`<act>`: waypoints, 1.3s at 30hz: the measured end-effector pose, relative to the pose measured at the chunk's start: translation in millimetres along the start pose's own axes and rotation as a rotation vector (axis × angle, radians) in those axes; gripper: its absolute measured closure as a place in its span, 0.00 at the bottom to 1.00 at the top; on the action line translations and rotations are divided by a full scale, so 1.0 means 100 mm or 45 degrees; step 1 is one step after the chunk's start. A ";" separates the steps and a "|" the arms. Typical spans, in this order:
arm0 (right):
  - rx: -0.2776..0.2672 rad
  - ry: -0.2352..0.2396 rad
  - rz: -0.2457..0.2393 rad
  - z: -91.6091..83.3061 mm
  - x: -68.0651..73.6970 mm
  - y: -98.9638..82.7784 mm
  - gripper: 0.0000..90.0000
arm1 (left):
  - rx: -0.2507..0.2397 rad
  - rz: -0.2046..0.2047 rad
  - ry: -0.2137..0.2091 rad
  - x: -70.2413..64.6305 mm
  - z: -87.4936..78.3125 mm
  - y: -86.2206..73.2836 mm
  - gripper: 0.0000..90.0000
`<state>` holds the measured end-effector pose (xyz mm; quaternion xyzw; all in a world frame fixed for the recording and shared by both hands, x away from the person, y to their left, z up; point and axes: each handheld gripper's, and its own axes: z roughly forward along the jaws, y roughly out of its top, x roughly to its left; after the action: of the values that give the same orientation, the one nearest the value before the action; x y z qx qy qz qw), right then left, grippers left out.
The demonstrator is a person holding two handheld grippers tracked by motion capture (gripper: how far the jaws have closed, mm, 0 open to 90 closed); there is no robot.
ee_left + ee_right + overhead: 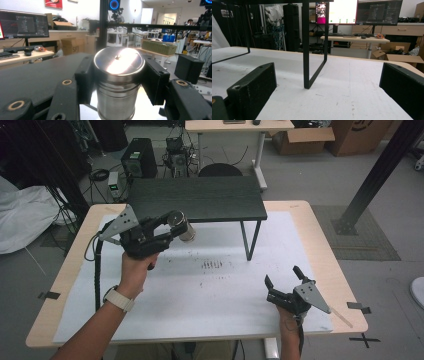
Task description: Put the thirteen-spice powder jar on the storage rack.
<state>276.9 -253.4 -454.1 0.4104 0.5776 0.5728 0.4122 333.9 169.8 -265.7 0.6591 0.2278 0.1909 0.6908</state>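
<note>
Aloft, ribbed steel canister (117, 82) clenched in left tongs (172, 227); right tongs (284, 281) splayed, empty.

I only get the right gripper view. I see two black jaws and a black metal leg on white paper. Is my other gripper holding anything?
Observer: Yes. The left gripper is shut on a shiny metal can.
Operator: Is the can on the table?
Observer: No, it is held up in the air, near the front edge of the black shelf.
Operator: What is my right gripper doing?
Observer: The right gripper is open, low over the white paper, holding nothing.
</note>
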 end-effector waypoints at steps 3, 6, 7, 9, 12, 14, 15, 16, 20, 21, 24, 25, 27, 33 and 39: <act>0.000 0.000 -0.001 0.00 0.00 0.00 0.01 | -0.006 0.001 -0.003 0.03 0.02 0.07 0.55; 0.000 0.000 0.000 0.00 0.00 0.00 0.01 | -0.010 0.012 -0.002 0.05 0.05 0.14 0.55; 0.001 0.000 0.000 0.00 0.00 0.00 0.01 | -0.022 0.007 -0.006 0.07 0.06 0.19 0.55; 0.002 0.000 0.000 0.00 0.00 0.00 0.01 | -0.025 0.007 -0.008 0.08 0.07 0.21 0.55; 0.001 0.000 0.001 0.00 0.00 0.00 0.01 | -0.023 0.027 0.000 0.12 0.13 0.30 0.55; 0.000 0.000 0.001 0.00 0.00 0.00 0.01 | -0.028 0.029 0.001 0.14 0.16 0.34 0.55; 0.000 0.000 0.001 0.00 0.00 0.00 0.01 | -0.028 0.029 0.001 0.14 0.16 0.34 0.55; 0.002 0.000 0.000 0.00 0.00 0.00 0.01 | -0.035 0.036 0.004 0.15 0.20 0.39 0.55; 0.002 -0.001 -0.001 0.00 0.00 0.00 0.00 | -0.040 0.053 0.006 0.20 0.28 0.49 0.55; 0.002 -0.001 -0.001 0.00 0.00 0.00 0.00 | -0.040 0.053 0.006 0.20 0.28 0.49 0.55; 0.002 -0.001 -0.002 0.00 0.00 0.00 0.00 | -0.041 0.059 0.002 0.25 0.37 0.59 0.55; 0.002 -0.001 -0.002 0.00 0.00 0.00 0.00 | -0.041 0.059 0.002 0.25 0.37 0.59 0.55; 0.002 -0.001 -0.002 0.00 0.00 0.00 0.00 | -0.041 0.055 0.003 0.28 0.43 0.63 0.55; 0.000 -0.001 -0.001 0.00 0.00 0.00 0.00 | -0.024 0.078 0.017 0.39 0.63 0.74 0.55; -0.002 -0.002 -0.002 0.00 0.00 0.00 0.00 | 0.016 0.095 0.044 0.53 0.88 0.79 0.55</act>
<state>276.6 -253.2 -454.2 0.4099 0.5772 0.5727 0.4134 430.1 131.3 -187.7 0.6682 0.2164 0.2265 0.6749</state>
